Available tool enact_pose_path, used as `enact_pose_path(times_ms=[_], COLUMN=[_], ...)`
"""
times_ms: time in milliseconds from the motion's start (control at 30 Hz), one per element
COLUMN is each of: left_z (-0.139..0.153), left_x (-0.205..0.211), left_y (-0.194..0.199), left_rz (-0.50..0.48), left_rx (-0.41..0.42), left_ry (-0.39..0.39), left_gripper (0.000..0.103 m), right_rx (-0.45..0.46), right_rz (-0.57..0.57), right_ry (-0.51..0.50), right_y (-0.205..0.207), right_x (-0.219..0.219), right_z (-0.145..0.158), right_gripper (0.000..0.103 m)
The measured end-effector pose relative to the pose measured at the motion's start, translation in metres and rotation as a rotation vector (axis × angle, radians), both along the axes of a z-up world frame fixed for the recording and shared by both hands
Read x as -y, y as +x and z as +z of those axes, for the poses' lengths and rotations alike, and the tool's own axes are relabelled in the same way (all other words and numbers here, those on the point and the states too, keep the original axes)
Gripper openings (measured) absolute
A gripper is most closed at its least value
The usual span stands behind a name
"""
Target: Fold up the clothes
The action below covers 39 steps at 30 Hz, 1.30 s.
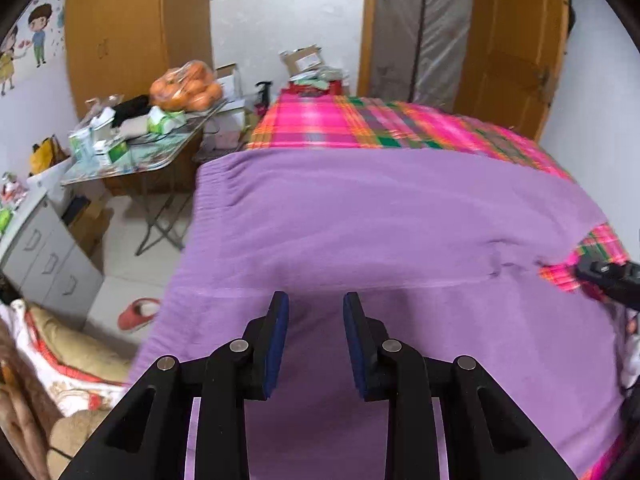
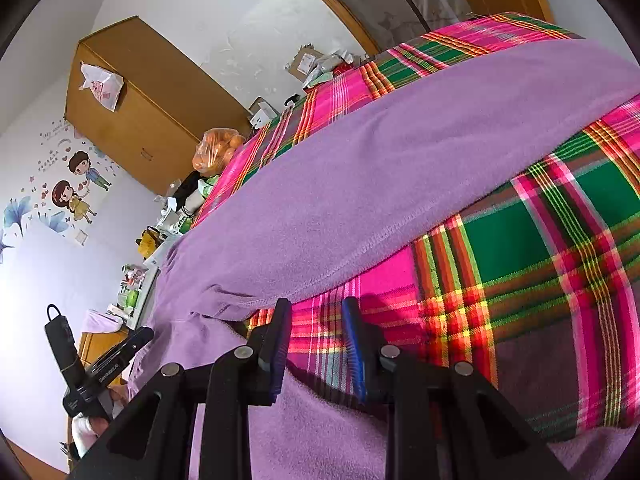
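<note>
The purple garment (image 1: 380,220) is lying mostly flat on the bed (image 1: 320,124), folding barely begun; left claw (image 1: 316,344) and right claw (image 2: 318,348) are hovering spread, pinching nothing.

Home bedroom: plaid-covered bed (image 1: 320,120), wardrobe (image 1: 120,32)

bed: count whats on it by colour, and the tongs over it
purple garment: 1
pink and green plaid sheet: 1
black tongs: 2, the left tongs and the right tongs, both with nothing between the pads
total: 4
</note>
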State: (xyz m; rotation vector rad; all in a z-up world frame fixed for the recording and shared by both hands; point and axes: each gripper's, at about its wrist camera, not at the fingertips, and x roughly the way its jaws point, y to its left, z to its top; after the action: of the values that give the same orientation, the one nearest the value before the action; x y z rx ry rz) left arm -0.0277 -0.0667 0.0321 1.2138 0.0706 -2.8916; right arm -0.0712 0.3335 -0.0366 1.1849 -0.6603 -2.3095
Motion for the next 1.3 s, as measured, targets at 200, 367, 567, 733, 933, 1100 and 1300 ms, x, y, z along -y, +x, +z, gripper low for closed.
enact_pose_path(times_ms=[200,367,567,733,933,1100,1300], left_z=[-0.011,-0.015,-0.017,-0.020,-0.020,-0.020,-0.020], left_x=[-0.030,-0.035,-0.029,-0.025,-0.023,-0.025,-0.024], left_y=[-0.008,-0.003,0.003,-0.001,-0.001,-0.001,-0.001], left_rz=[-0.043,-0.009,0.047,0.051,0.051,0.052,0.052], left_rx=[0.031,0.041,0.047,0.071,0.073,0.073,0.073], left_ry=[-0.028,-0.046,-0.052,-0.039,-0.033,-0.041,-0.035], left_gripper=[0.029,0.029,0.037,0.042,0.043,0.043,0.043], right_rx=[0.002,-0.026,-0.159,-0.130,-0.080,-0.073,-0.066], right_rz=[0.000,0.009,0.113,0.153,0.141,0.148,0.147], right_ry=[-0.010,0.029,0.092,0.074,0.055,0.061,0.060], right_y=[-0.002,0.001,0.015,0.012,0.006,0.006,0.006], right_x=[0.000,0.006,0.031,0.037,0.034,0.038,0.038], right_z=[-0.001,0.003,0.021,0.018,0.010,0.009,0.007], right_gripper=[0.026,0.027,0.048,0.048,0.048,0.048,0.048])
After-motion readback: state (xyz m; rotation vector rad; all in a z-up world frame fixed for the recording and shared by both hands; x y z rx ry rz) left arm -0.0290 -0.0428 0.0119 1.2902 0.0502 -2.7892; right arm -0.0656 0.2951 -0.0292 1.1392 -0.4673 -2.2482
